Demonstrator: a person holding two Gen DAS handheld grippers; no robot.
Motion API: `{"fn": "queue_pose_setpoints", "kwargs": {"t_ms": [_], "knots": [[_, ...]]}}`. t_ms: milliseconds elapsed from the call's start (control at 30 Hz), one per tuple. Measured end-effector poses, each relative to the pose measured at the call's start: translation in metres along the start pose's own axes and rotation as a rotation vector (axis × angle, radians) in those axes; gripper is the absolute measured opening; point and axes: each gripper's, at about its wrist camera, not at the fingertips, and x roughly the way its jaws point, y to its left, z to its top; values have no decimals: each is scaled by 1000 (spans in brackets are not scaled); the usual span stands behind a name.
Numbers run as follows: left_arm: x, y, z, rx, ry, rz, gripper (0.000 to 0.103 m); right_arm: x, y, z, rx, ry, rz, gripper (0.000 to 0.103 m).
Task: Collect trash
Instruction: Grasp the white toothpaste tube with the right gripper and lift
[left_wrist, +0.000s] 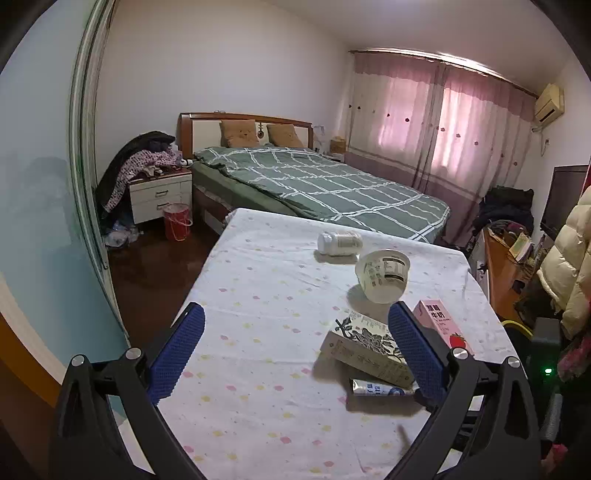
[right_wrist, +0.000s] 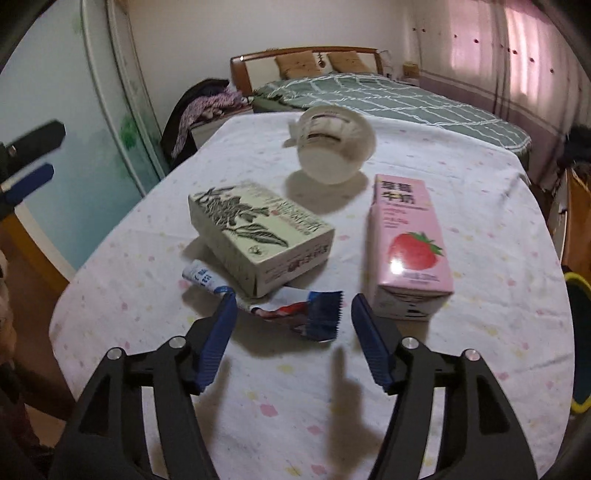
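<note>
the bed (left_wrist: 325, 184) with its green checked cover fills the far part of the room, and everything else sits on the near side of it. the surface (left_wrist: 258, 295), draped in a white cloth with pastel spots, stands just in front of the bed's foot and carries all the trash. nearest the bed lies a white bottle (left_wrist: 340, 242) on its side; just nearer than that, a clear plastic cup (left_wrist: 382, 275) is tipped over with its mouth turned away from the bed. further from the bed stands a pink strawberry milk carton (right_wrist: 408, 247), upright, and beside it, apart, a pale box printed with a leafy branch (right_wrist: 258, 236) lies flat. that box rests partly on a white and blue tube (right_wrist: 203, 278) and on a crumpled blue and red wrapper (right_wrist: 310, 314), both at the end of the pile farthest from the bed.

the right tool (right_wrist: 293, 314) hangs over the wrapper with its 2 blue fingers spread and nothing pinched. the left tool (left_wrist: 295, 350) is spread wide above bare cloth, gripping nothing, its right finger in front of the box and carton.
</note>
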Motion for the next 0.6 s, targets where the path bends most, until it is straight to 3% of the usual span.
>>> {"fn": "queue_pose_setpoints", "kwargs": {"t_ms": [167,333,600], "knots": [[3,-6,-3,-1,11,-12,98,6,6,0,-70,5,-34,72],[3,-9,-3,-7,16,-23,98,18,8,4,-122,28,-14,73],[4,-8,-4,-13,11,-11,98,11,12,-8,-128,43,43,51]]}}
